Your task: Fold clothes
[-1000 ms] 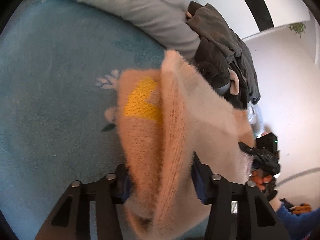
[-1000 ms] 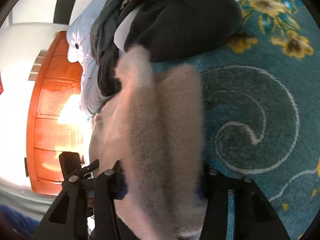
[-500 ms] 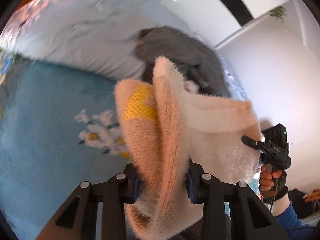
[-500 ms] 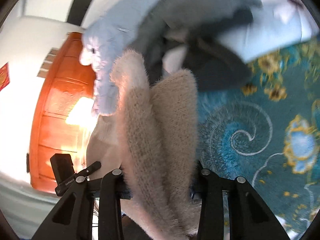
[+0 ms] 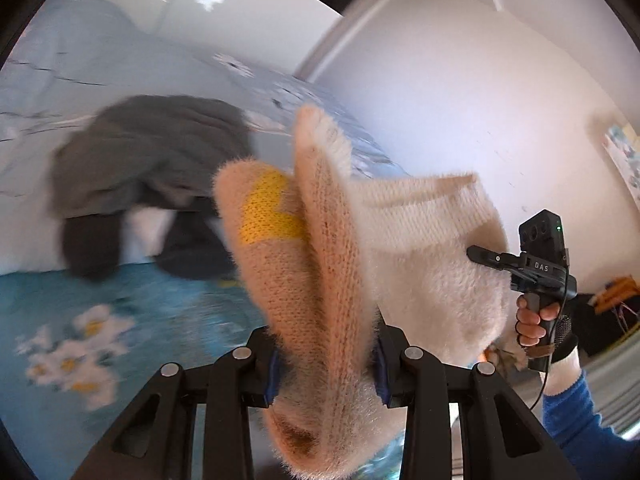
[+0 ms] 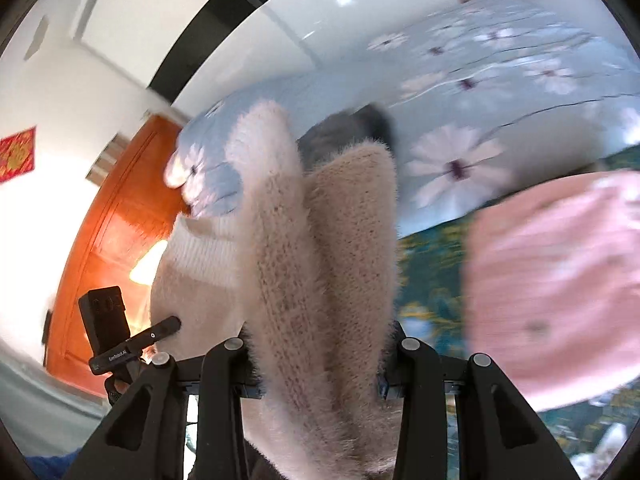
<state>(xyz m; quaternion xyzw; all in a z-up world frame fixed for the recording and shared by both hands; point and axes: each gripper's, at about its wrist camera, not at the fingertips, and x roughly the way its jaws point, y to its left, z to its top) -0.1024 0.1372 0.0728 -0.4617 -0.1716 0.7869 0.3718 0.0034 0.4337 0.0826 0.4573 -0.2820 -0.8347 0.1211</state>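
Observation:
A fuzzy peach and cream knit sweater with a yellow patch hangs in the air between both grippers. My left gripper is shut on a bunched fold of it. My right gripper is shut on another bunched fold of the sweater. The right gripper also shows in the left wrist view, at the sweater's cream edge. The left gripper shows in the right wrist view at the far edge. The sweater is lifted off the teal floral blanket.
A pile of dark grey clothes lies on the bed against a pale blue flowered duvet. A pink garment lies on the blanket at the right. An orange wooden door stands at the left.
Both grippers have lifted the sweater up off the blanket and tilted upward, so the views now show the duvet and walls. A pink garment has come into the right wrist view.

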